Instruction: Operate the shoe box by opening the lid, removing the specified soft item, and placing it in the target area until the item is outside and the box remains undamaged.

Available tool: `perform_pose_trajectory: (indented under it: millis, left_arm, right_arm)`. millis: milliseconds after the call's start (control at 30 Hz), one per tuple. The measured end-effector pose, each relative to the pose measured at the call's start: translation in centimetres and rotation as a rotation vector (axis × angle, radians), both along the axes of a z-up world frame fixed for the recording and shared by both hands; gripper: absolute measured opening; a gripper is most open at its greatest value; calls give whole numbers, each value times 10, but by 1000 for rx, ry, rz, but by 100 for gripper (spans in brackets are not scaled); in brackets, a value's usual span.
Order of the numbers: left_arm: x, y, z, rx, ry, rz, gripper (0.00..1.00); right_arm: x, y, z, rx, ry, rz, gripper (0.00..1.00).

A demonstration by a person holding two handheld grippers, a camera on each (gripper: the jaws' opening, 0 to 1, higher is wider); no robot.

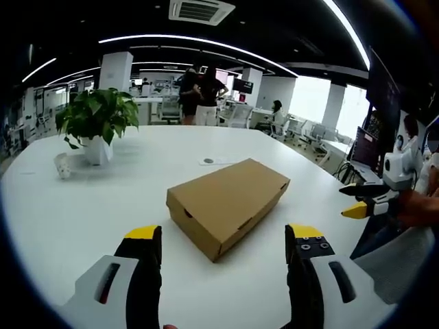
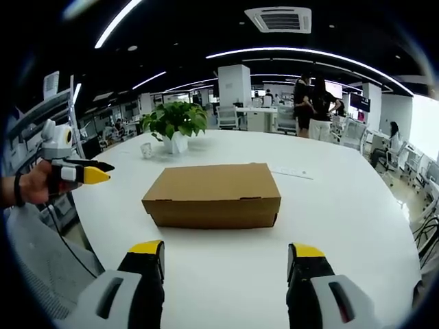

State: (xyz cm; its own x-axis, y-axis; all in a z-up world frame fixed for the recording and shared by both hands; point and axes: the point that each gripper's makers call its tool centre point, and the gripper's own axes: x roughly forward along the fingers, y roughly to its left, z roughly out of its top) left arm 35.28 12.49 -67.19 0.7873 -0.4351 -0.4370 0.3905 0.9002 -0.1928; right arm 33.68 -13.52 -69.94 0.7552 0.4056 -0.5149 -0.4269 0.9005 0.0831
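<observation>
The shut shoe box hides its contents; the small cup beside the plant is blurred.

My office is bright and evenly lit by curved ceiling light strips and daylight from windows that blow out white; the worktop shows soft glare, shadows stay faint; fisheye bending warps my edges; focus is sharp centrally.

We see a white table | potted plant in a white pot at its far side | small cup just beside it | people standing well behind | ceiling vent overhead
</observation>
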Motion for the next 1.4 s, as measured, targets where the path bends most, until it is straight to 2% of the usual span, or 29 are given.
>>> perform_pose_trajectory:
  millis: [467,767,1100,1400]
  left_arm:
    - [-2,-3,-6,5,20,-14,75]
    - [0,-2,-9,-16,38,-6,75]
    - [13,-8,-11,-37,51,5,73]
    - [25,-15,-20,-62,70,17,73]
  right_arm:
    - [-2,2,-2,28,24,-17,70]
    - [2,1,-5,36,44,-8,70]
    - [38,-8,-1,31,36,13,69]
    - [65,-13,-14,46,61,19,68]
